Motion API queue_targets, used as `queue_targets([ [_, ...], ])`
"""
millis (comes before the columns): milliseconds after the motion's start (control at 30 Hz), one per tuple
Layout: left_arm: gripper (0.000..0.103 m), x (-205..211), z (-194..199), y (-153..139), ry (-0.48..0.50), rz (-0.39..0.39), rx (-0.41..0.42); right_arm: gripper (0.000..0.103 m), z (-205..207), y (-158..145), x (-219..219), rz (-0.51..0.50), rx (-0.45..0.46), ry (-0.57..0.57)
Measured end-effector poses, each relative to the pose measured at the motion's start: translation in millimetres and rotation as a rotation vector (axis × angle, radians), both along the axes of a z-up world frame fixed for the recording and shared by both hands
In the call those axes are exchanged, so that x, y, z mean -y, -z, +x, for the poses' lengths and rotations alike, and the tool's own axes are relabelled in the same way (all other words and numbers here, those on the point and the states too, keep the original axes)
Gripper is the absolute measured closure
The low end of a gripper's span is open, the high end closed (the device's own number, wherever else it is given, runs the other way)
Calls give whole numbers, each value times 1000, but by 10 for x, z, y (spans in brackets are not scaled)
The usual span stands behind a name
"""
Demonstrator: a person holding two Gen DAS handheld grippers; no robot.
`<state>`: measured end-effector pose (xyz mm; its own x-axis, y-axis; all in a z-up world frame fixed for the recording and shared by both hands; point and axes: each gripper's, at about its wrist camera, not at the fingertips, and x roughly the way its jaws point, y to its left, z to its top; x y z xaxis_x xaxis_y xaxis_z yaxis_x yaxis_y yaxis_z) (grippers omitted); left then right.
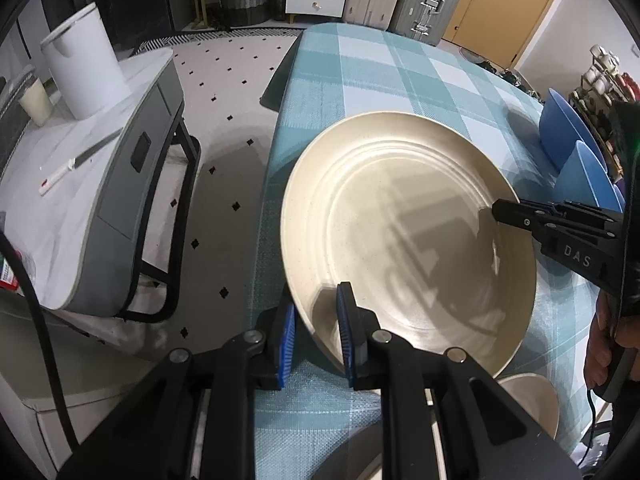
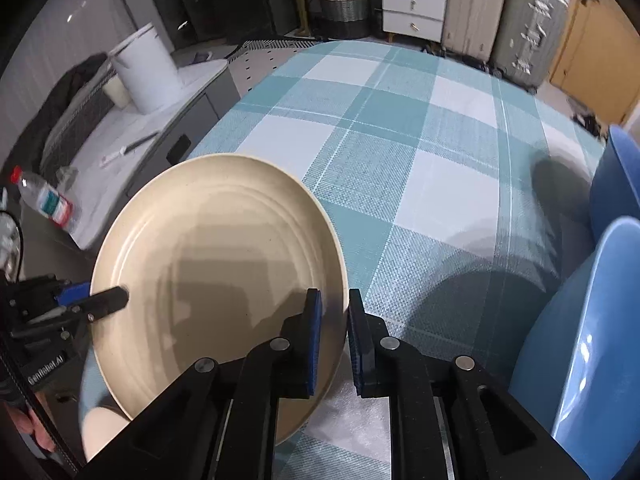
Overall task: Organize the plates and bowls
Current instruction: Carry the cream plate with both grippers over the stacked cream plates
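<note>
A large cream plate (image 1: 404,232) is held tilted above the checked tablecloth (image 1: 380,72). My left gripper (image 1: 318,336) is shut on its near left rim, one blue pad on each side. My right gripper (image 2: 334,340) is shut on the opposite rim of the same plate (image 2: 216,264). Each gripper shows in the other's view: the right one (image 1: 500,212) at the plate's right edge, the left one (image 2: 116,300) at its left edge. Blue bowls (image 1: 576,148) stand on edge at the table's right. A cream dish (image 1: 532,400) lies under the plate at the near edge.
A grey side cabinet (image 1: 100,184) with a white bucket (image 1: 80,64), a cup and a water bottle (image 2: 48,200) stands left of the table. Drawers, a basket and suitcases (image 2: 500,12) line the far wall. Blue bowls (image 2: 580,340) crowd the right edge.
</note>
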<state>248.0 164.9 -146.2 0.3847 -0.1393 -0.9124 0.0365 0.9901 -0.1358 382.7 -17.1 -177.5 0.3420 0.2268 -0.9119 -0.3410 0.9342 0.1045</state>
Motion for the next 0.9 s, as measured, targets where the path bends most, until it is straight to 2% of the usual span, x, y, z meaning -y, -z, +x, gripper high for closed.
queue_targets([
  [533, 86, 5, -87, -184, -4, 5, 6, 91, -80, -278, 49, 27, 35, 7],
  [900, 86, 8, -356, -343, -17, 7, 18, 91, -336, -492, 11, 36, 58, -16],
])
